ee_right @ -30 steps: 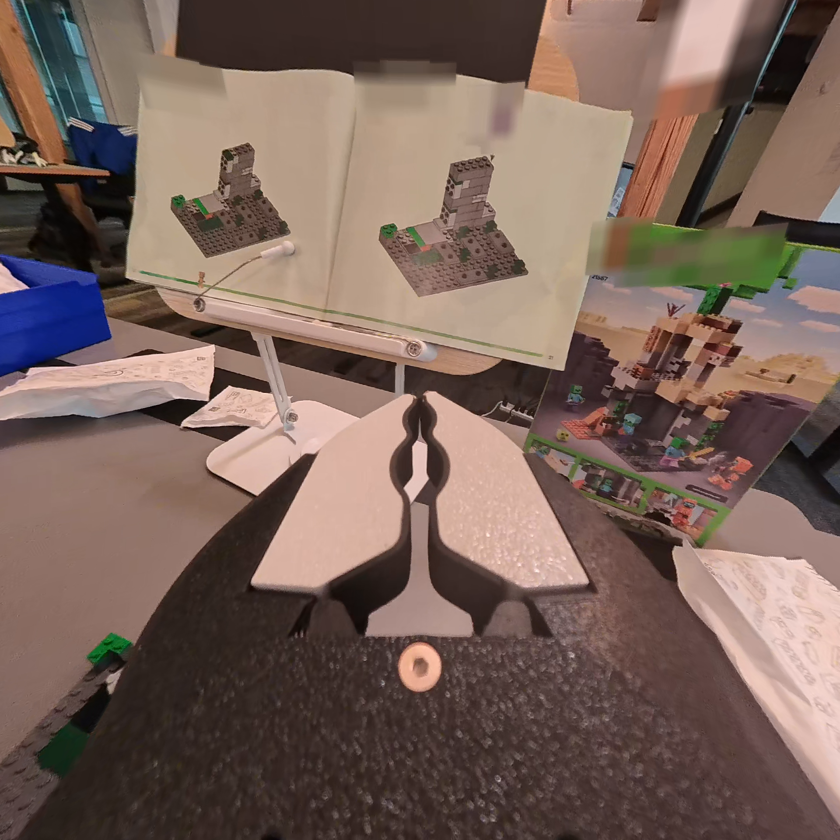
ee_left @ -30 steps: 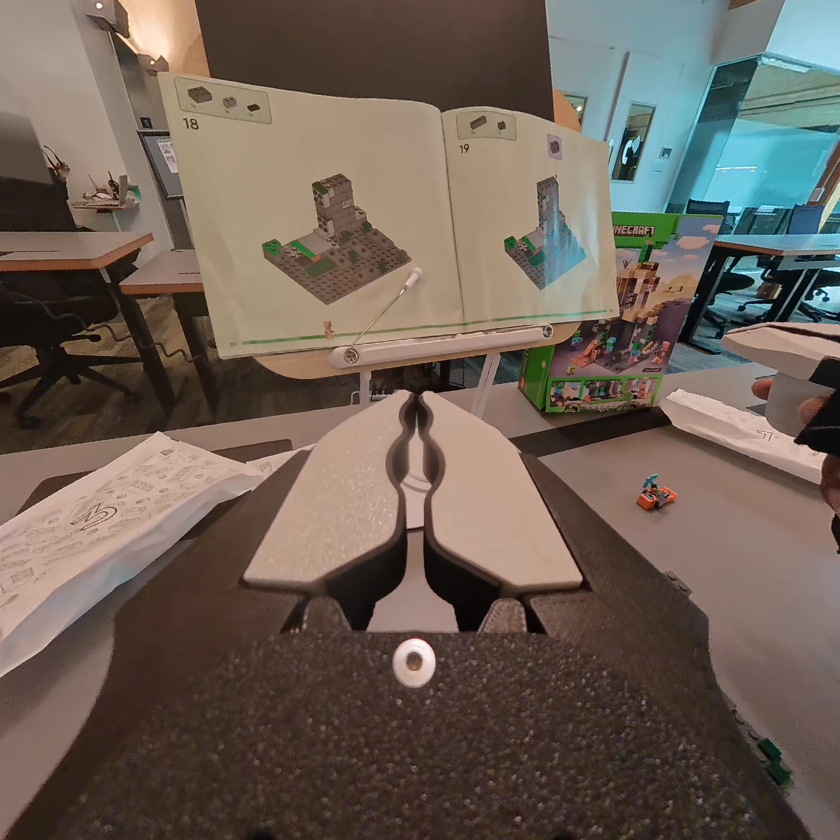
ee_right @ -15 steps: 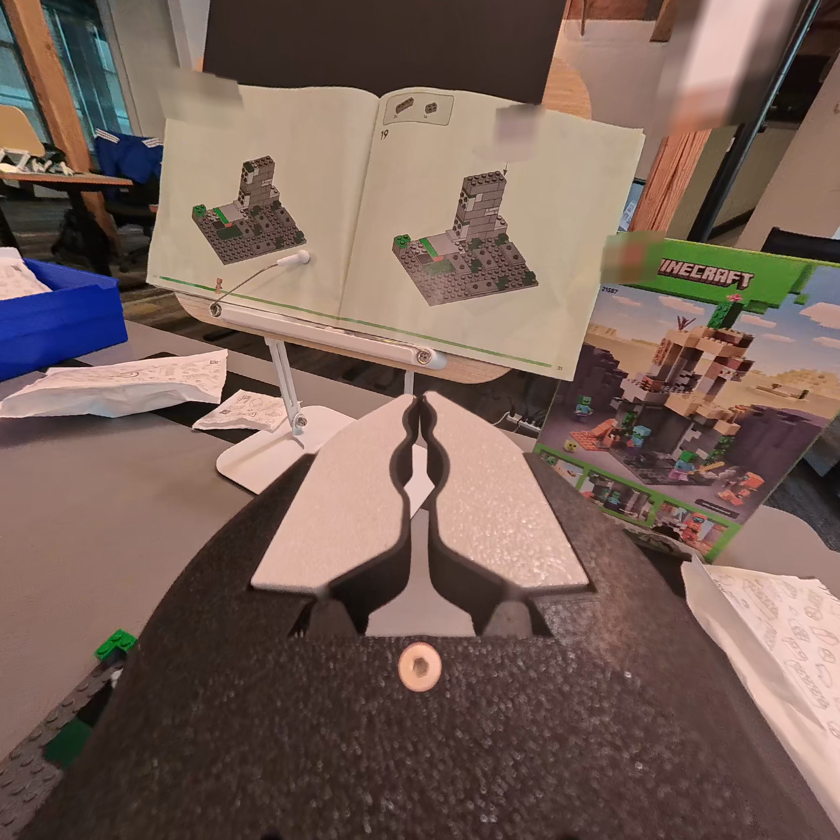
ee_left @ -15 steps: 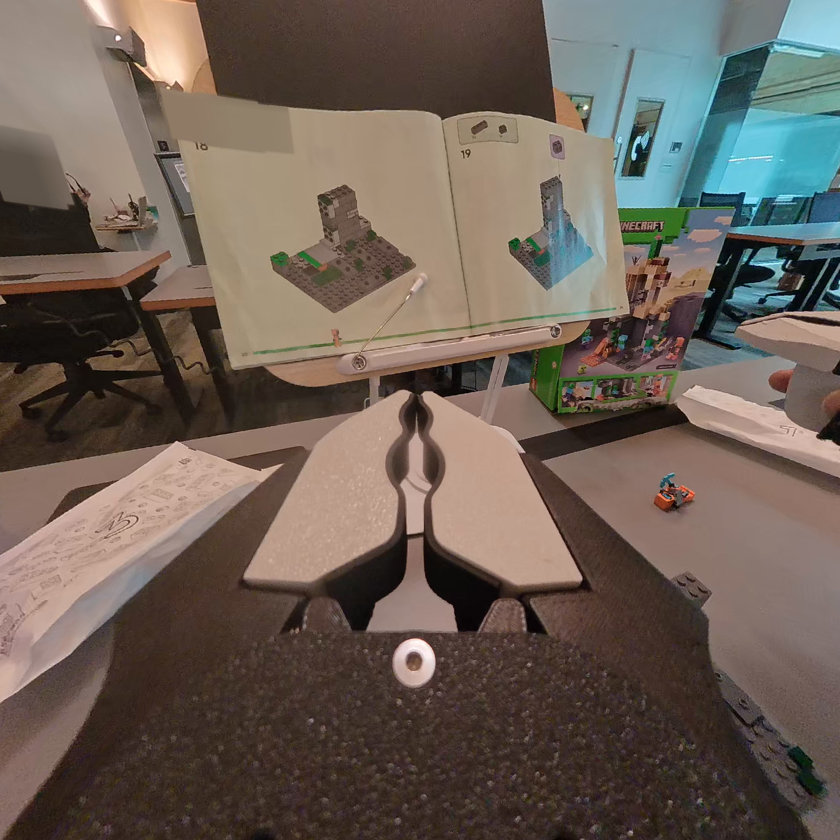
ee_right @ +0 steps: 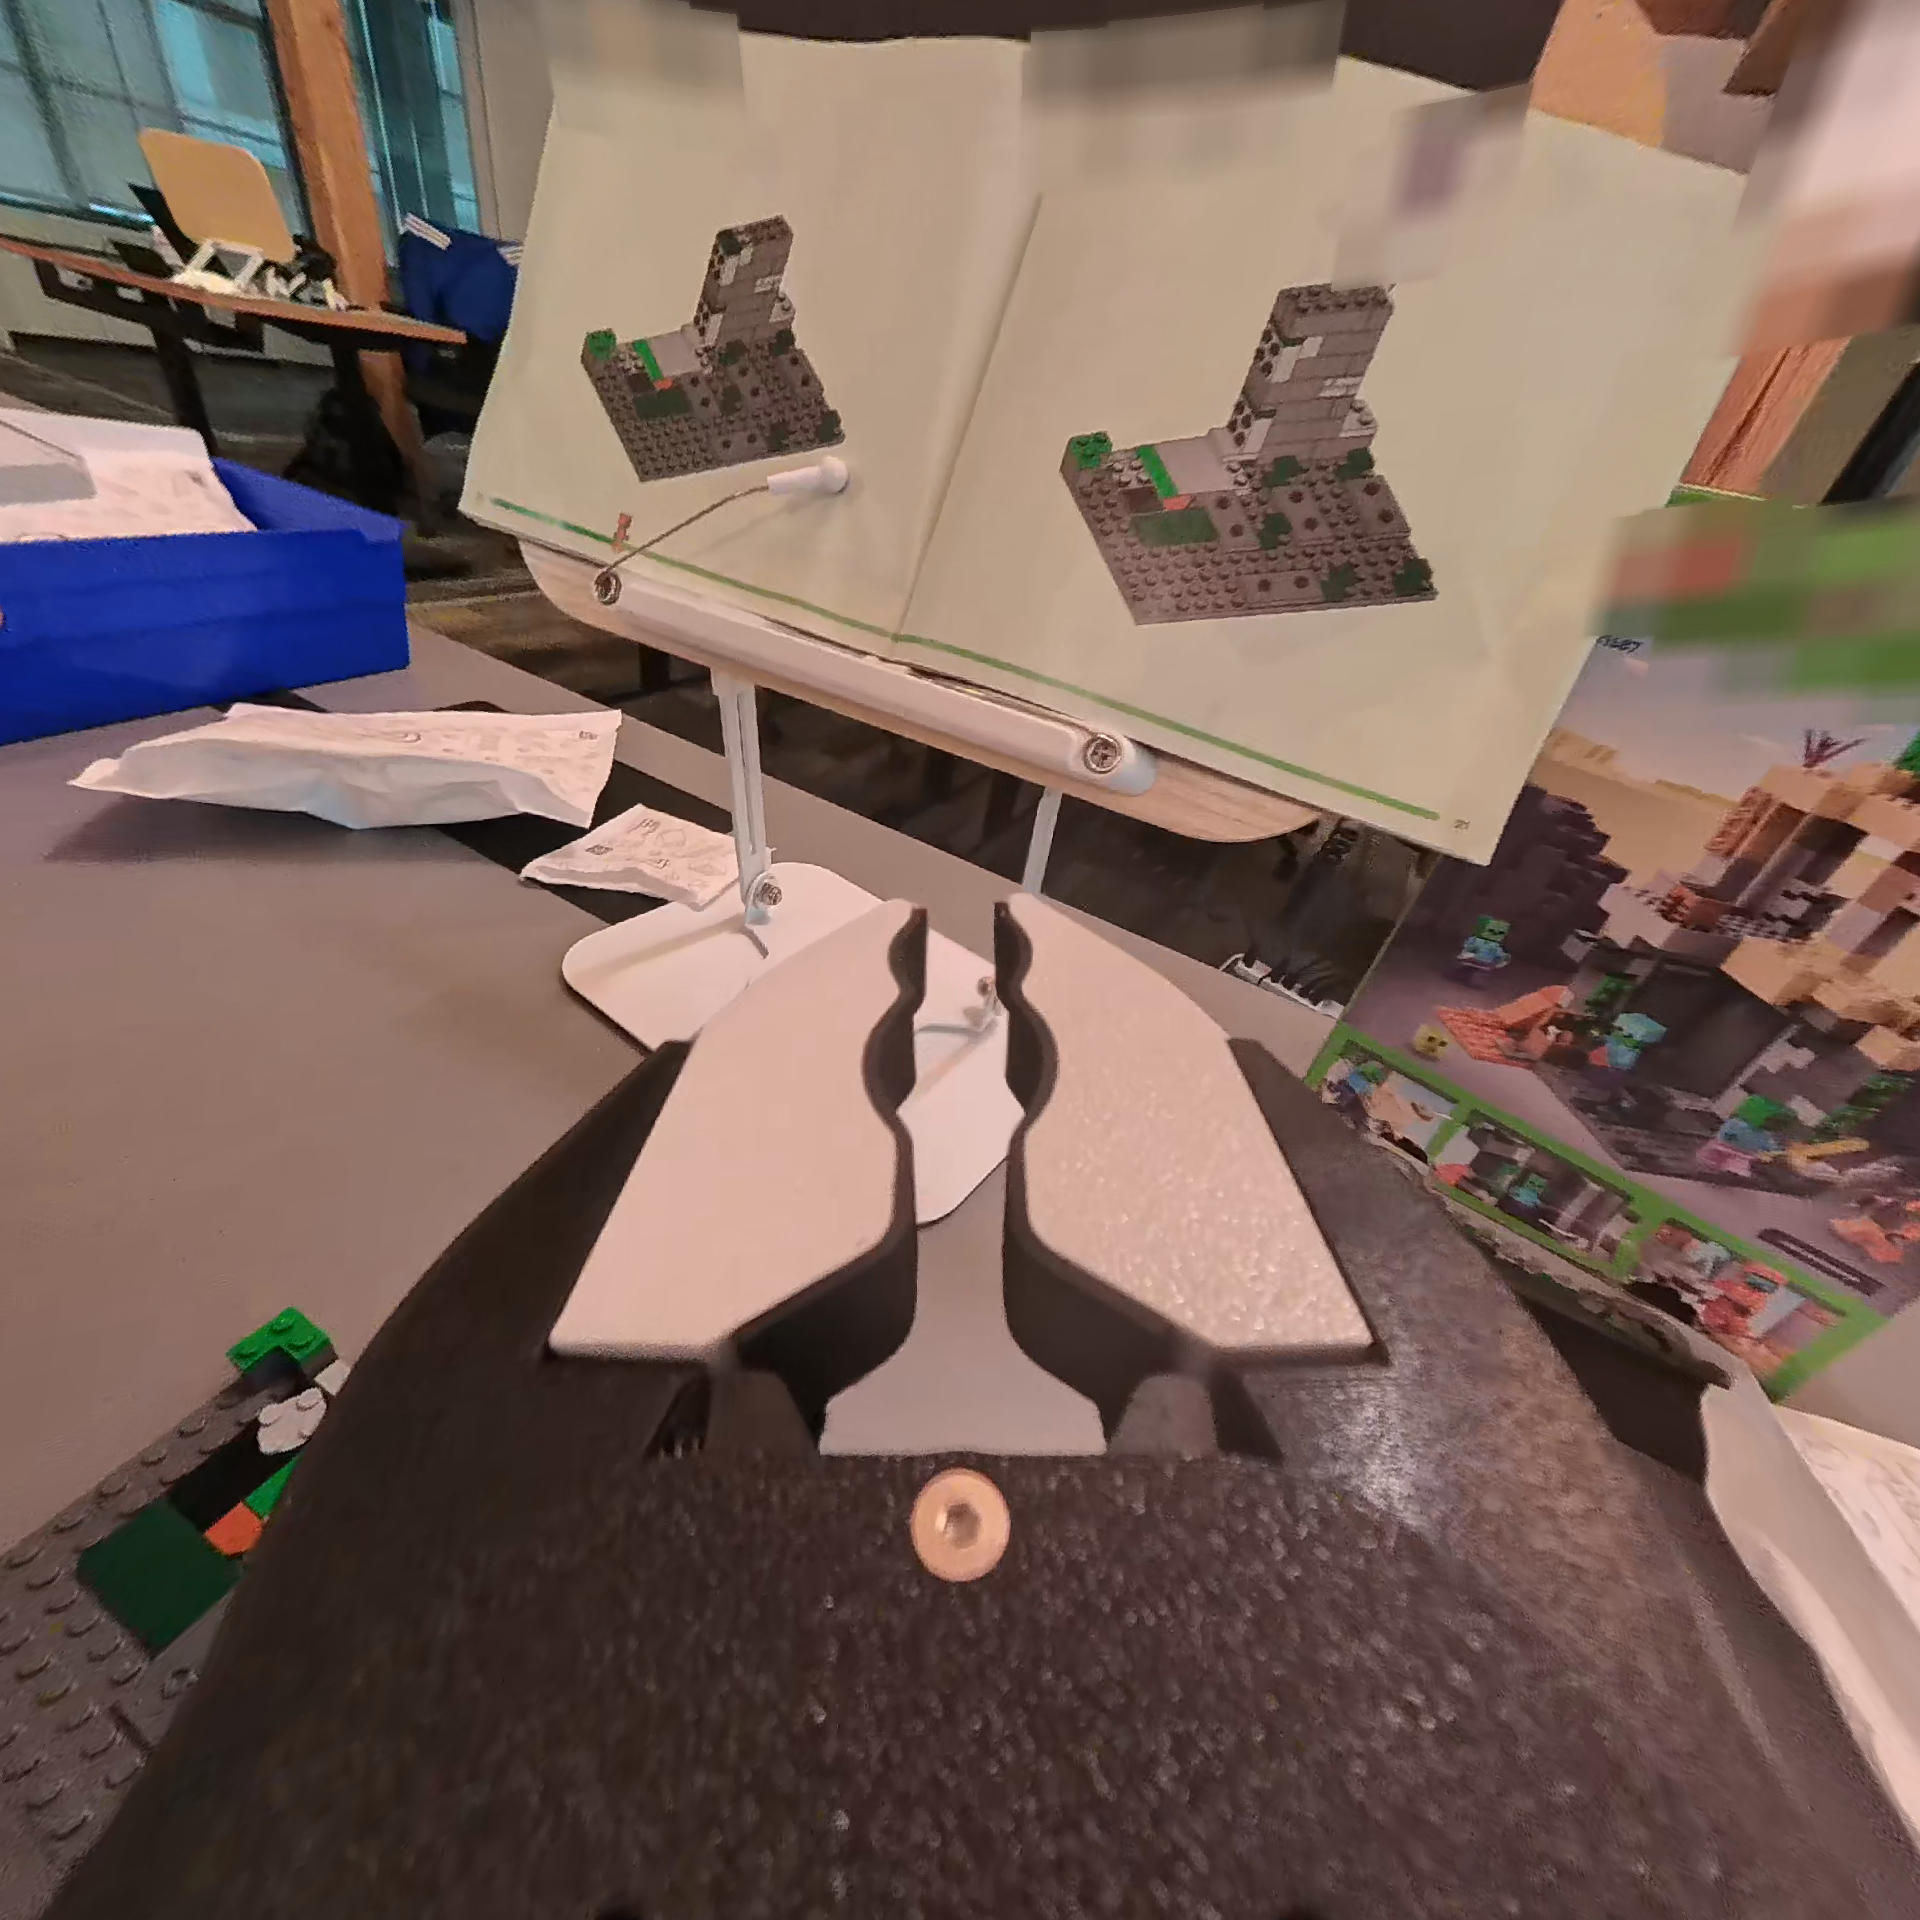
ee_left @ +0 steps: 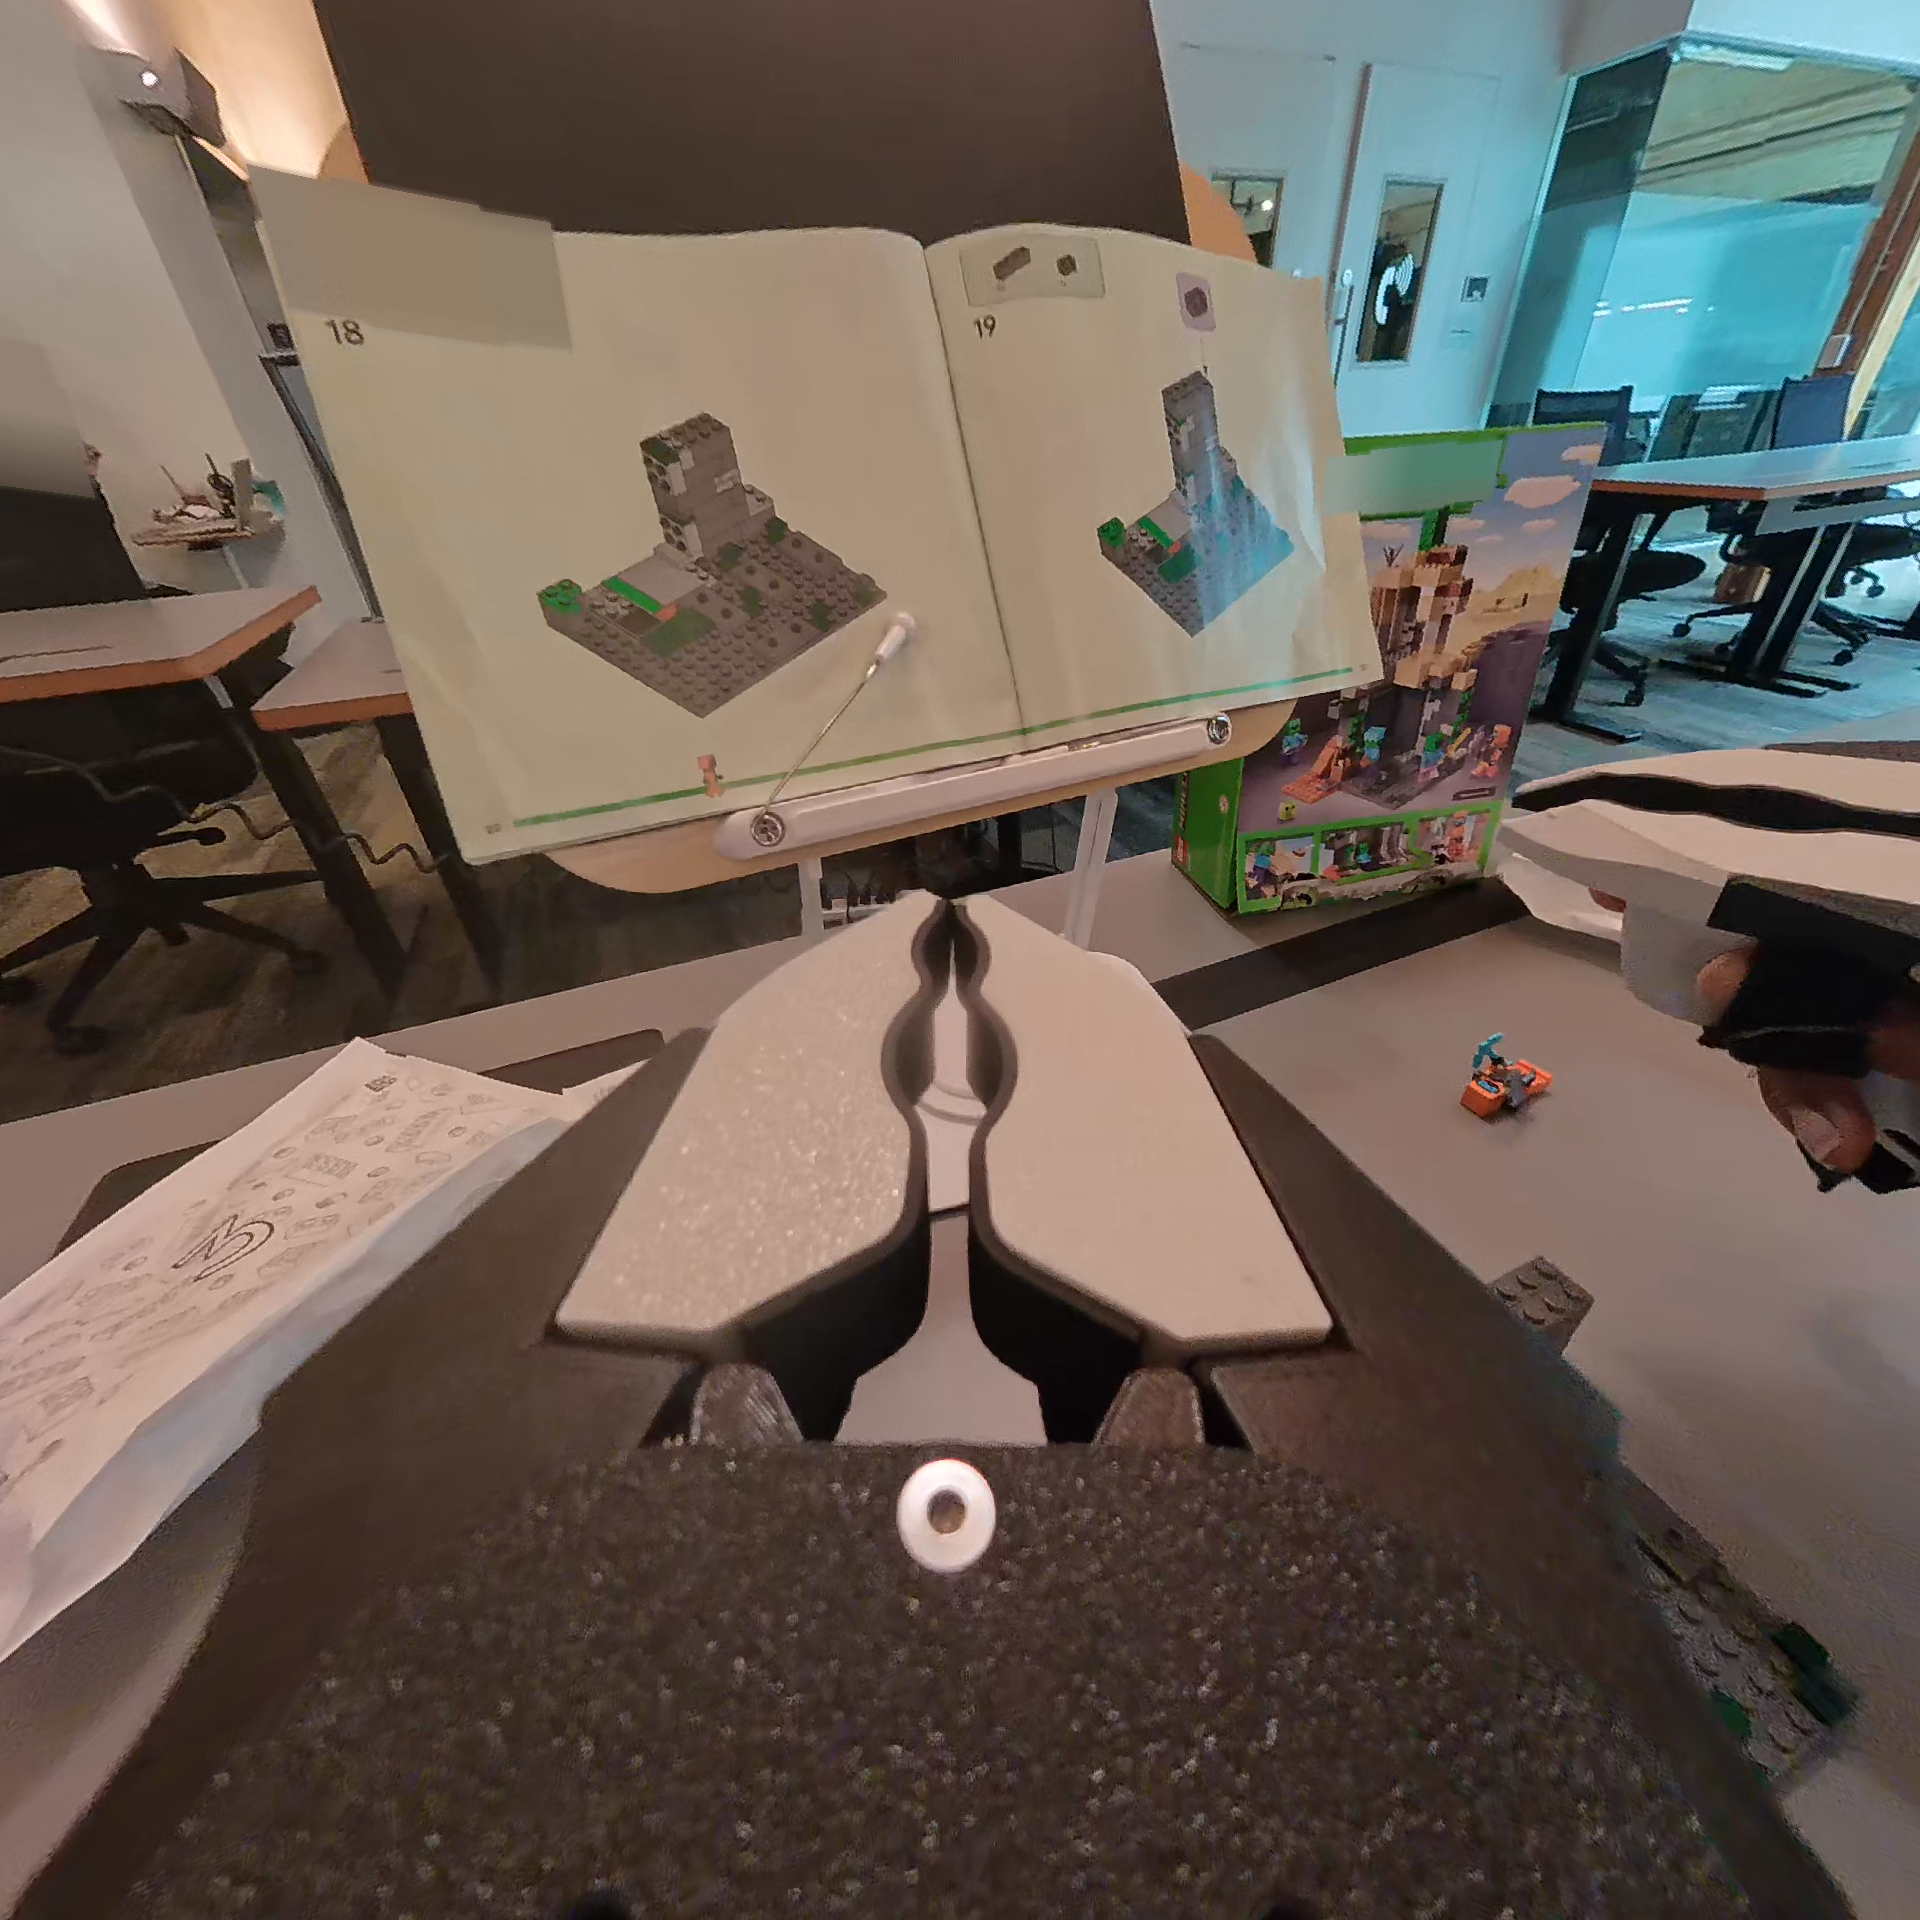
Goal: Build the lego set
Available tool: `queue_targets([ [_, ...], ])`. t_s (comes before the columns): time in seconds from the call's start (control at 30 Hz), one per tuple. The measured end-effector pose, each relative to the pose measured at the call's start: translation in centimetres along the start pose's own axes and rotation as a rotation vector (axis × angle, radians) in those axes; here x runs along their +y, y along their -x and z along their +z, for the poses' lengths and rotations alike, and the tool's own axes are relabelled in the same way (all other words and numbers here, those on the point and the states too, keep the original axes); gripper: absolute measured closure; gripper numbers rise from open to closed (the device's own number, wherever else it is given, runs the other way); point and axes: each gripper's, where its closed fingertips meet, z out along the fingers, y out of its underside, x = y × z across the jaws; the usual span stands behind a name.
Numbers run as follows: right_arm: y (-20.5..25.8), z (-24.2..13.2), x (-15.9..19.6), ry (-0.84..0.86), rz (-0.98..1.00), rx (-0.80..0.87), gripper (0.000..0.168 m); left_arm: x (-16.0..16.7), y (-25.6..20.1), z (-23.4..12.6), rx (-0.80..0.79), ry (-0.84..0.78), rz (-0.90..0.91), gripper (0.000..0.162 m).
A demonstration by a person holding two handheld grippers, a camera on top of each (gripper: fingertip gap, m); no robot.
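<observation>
On the left of the grey desk (ee_left: 1351, 1049) lay a white printed paper bag (ee_left: 177, 1309). The left tongs (ee_left: 948, 914) hung above the desk with their tips pressed together and nothing between them. Beyond them an open instruction booklet (ee_left: 790, 520) rested on a white stand (ee_right: 665, 956). To its right stood the green set box (ee_left: 1392, 727), upright at the desk's far edge. A small orange and blue figure (ee_left: 1507, 1086) lay alone on the desk, well apart from the box. The right tongs (ee_right: 958, 914) were slightly spread and empty, pointing at the stand's foot. The partly built grey baseplate (ee_right: 73, 1652), with green pieces (ee_right: 281, 1340) on it, sat low beside the right tongs, between the two tools.
</observation>
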Motion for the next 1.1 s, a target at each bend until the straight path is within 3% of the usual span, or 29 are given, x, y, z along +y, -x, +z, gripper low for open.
queue_targets([
  [0.5,-3.3,-0.2,1.5,0.027,-0.007,0.062,0.151,1.5,-0.5,0.9,0.028,0.046,0.022,0.158],
  [0.77,-7.2,2.0,1.2,0.039,-0.253,0.075,0.144,2.4,0.0,2.2,0.032,0.078,0.033,0.157],
  [0.93,-9.3,4.9,0.3,0.021,-0.433,-0.008,0.125,3.2,1.4,3.2,0.031,0.096,0.031,0.157],
  [1.1,-11.5,6.8,-0.3,0.060,-0.563,-0.063,0.137,4.6,2.8,4.3,0.024,0.125,0.017,0.157],
])
